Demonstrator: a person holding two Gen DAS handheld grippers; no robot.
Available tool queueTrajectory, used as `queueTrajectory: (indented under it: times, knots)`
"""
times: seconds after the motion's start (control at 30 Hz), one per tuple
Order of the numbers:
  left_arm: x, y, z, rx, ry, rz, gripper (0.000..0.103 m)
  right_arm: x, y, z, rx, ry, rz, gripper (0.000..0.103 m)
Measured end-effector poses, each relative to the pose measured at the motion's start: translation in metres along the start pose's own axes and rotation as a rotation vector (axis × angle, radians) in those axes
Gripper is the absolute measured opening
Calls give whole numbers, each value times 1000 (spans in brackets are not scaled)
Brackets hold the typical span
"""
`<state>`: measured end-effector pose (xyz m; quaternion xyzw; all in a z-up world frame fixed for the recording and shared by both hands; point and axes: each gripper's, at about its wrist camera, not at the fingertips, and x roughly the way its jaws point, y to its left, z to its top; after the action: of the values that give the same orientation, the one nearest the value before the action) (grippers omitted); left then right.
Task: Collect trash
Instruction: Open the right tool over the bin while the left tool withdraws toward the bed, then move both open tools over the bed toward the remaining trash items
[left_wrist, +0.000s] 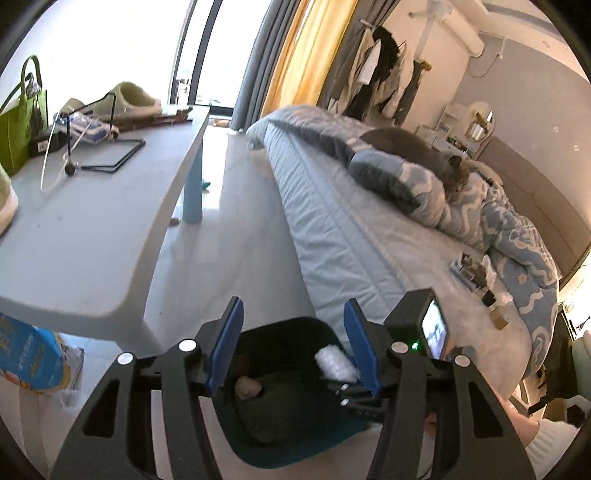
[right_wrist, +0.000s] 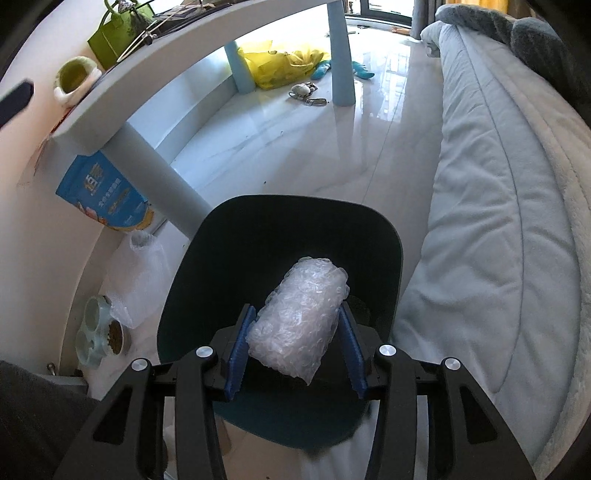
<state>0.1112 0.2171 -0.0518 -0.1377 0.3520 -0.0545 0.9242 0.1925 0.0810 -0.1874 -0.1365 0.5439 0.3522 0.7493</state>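
My right tool (right_wrist: 295, 347) is clamping the bubble-wrap bundle (right_wrist: 299, 317) directly above the dark bin (right_wrist: 192, 295) on the floor beside the bed (right_wrist: 480, 221); my left tool (left_wrist: 293, 343) is hanging apart, gripping nothing.

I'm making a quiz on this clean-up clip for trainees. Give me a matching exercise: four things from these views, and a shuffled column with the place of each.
Things:
1. bubble wrap
2. grey cat
3. yellow plastic bag
4. green tote bag

Places:
A. on the floor under the table
B. on the tabletop
C. between the right tool's pads, over the dark bin
D. on the bed

Pairs: 1-C, 2-D, 3-A, 4-B
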Motion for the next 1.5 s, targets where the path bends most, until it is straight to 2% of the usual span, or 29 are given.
queueTrajectory:
  times: [0.17,0.6,1.03,1.5]
  knots:
    - [-3,-8,5,-5,-29,-23,58,-7,1,-3,-17,-11,0,57]
    - [-11,-46,20,22,-89,-45,59,-63,2,-14,-50,-133,51,58]
    - [-1,-104,21,70,-101,-94,62,-129,-44,-36,10,-275,56,58]
    - [21,-156,10,126,-66,-122,67,-172,-100,-70,105,-382,-5,58]
